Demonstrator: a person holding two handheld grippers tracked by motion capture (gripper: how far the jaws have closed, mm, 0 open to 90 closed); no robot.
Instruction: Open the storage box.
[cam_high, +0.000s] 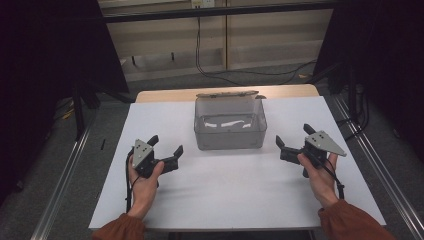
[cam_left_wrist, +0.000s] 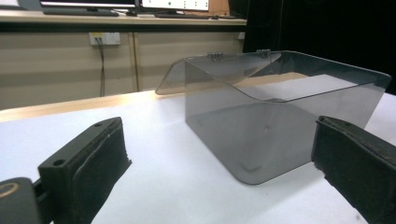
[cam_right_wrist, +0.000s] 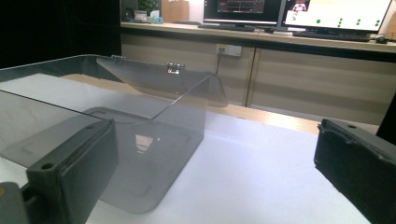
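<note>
I've got the left tool (cam_high: 166, 148) sitting low over the white counter (cam_high: 225, 195), just off the near left corner of the clear box (cam_high: 229, 124), and its jaws are spread wide with nothing between them. Over on the other side, the right tool (cam_high: 294, 139) mirrors it, near the box's near right corner, jaws likewise parted and empty. Both are apart from the box, not touching it.

The box stands upright near the middle of the counter, toward the far edge, a smoky see-through tub with rounded lower corners. Its lid (cam_high: 227, 93) is swung back on hinges along the far rim and leans out behind the box (two small hinge clips show along that edge in both gripper views). I can't see anything inside it, just reflections on the bottom.

From the left gripper view, the box (cam_left_wrist: 280, 116) sits ahead and to the right between my two black jaws, its near corner facing me. From the right gripper view, the box (cam_right_wrist: 116, 135) lies ahead and to the left, partly behind the left jaw, with its lid (cam_right_wrist: 159, 79) tilted away toward the wall.

Each hand (cam_high: 144, 186) grips its tool from behind, forearms in rust-coloured sleeves (cam_high: 350, 220) coming in from the near edge
</note>
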